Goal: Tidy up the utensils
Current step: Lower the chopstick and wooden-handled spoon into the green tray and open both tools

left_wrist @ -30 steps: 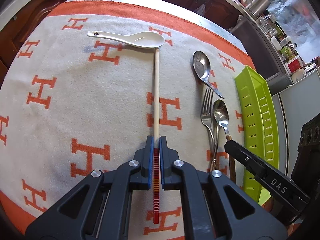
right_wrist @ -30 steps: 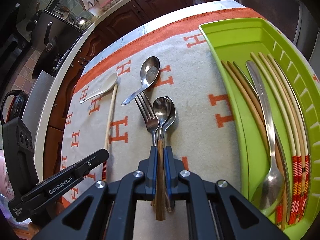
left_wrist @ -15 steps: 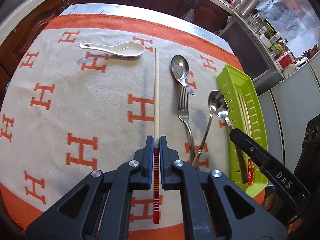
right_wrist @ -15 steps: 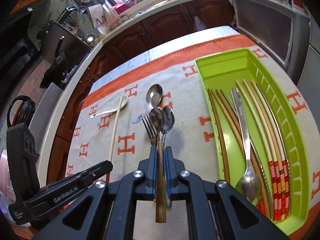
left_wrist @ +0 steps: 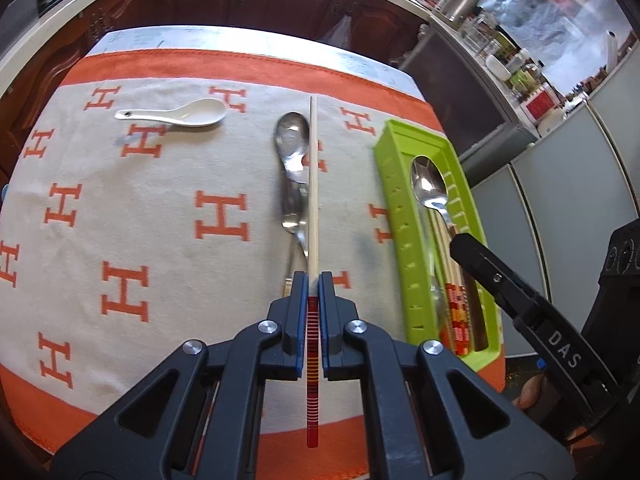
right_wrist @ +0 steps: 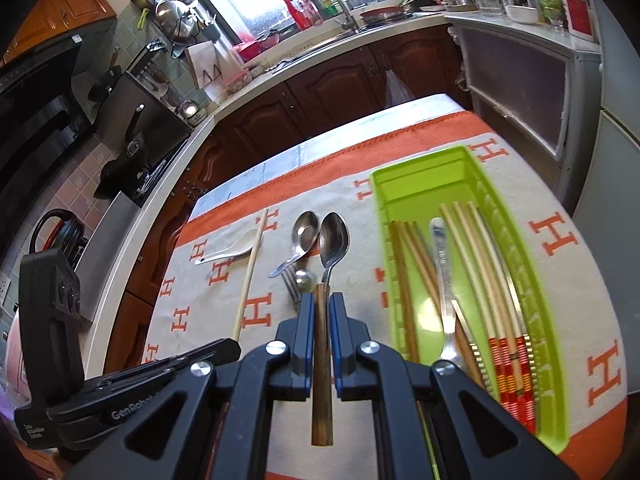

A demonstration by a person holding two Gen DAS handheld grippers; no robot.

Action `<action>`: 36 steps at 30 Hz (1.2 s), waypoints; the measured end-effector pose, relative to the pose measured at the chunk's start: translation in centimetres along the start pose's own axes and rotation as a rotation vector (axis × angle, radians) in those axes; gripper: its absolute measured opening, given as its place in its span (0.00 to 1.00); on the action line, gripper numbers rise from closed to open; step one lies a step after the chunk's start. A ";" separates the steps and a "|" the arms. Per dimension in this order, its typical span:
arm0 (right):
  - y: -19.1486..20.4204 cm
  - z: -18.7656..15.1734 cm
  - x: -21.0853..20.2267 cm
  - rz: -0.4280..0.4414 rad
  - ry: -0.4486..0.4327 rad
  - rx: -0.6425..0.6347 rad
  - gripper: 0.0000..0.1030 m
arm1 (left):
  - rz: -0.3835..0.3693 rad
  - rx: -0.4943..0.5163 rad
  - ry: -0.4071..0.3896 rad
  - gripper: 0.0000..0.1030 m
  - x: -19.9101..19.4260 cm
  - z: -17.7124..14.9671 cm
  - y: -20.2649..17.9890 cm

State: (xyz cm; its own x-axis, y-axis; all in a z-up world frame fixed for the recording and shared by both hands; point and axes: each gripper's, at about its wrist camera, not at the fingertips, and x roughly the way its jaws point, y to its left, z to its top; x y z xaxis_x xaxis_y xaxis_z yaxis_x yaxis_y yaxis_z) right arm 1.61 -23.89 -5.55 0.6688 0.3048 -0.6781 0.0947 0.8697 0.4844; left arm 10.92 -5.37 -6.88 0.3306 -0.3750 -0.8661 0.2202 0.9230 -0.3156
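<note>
My left gripper is shut on a pale chopstick with a red-striped end, held level above the cloth and over a metal spoon and a fork. My right gripper is shut on the wooden handle of a steel spoon. In the left wrist view that steel spoon hangs over the green tray. The green tray holds several chopsticks and a metal spoon. A white ceramic spoon lies at the far left of the cloth.
An orange-and-cream cloth with H letters covers the table. Dark wooden cabinets and a worktop with a sink stand beyond the far edge. Grey appliances stand to the right of the tray.
Both grippers have risen and moved right with their utensils. The chopstick now hangs over the metal spoon and fork; the wooden-handled spoon has left the cloth and hangs over the tray.
</note>
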 end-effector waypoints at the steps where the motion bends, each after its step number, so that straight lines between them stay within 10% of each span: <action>1: -0.5 0.0 -0.3 -0.007 -0.005 0.005 0.06 | -0.009 0.009 0.008 0.03 0.1 0.0 -0.7; 17: -9.3 -0.7 -1.7 -0.158 0.068 0.051 0.08 | -0.131 0.091 0.182 0.03 5.4 -0.2 -12.5; 36: -9.2 -1.6 -2.7 -0.089 0.047 0.086 0.10 | -0.061 0.169 0.162 0.16 6.6 -2.5 -12.7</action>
State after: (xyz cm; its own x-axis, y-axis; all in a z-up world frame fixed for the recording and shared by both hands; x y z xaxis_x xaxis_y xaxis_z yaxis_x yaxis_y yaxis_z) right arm -2.22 -32.09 -9.01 0.6199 0.2473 -0.7446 0.2168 0.8581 0.4655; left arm 7.98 -19.33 -9.53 0.1635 -0.3987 -0.9024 0.3901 0.8663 -0.3121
